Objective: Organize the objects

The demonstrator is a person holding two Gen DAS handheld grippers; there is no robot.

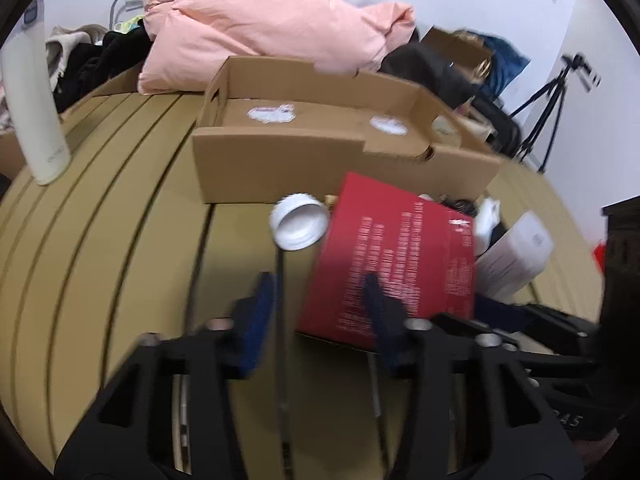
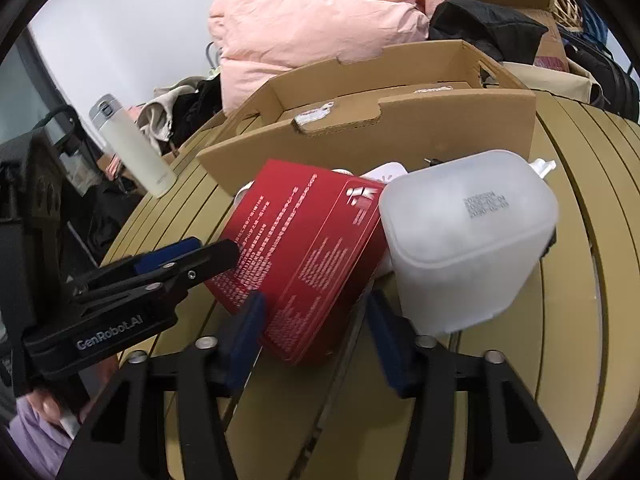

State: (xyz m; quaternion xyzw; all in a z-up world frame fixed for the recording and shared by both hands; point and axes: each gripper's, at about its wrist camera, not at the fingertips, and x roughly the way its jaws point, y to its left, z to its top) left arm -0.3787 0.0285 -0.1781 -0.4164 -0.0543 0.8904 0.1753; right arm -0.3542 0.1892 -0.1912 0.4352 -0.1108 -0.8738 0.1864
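A red box with white print (image 1: 394, 256) (image 2: 304, 248) lies tilted on the slatted table, in front of an open cardboard tray (image 1: 332, 168) (image 2: 400, 128). A white jar lid (image 1: 299, 221) lies upside down left of the box. A frosted white plastic container (image 2: 468, 240) (image 1: 514, 254) leans against the box's right side. My left gripper (image 1: 318, 300) is open, its right finger over the box's near corner. It also shows in the right wrist view (image 2: 192, 256). My right gripper (image 2: 314, 316) is open, with the box's near corner between its fingers.
A tall white bottle (image 1: 38, 112) (image 2: 134, 148) stands at the table's left. A pink duvet (image 1: 264, 24) (image 2: 320, 20) and dark clothes pile up behind the tray. A tripod (image 1: 552, 108) stands at the far right. Small white items lie behind the red box.
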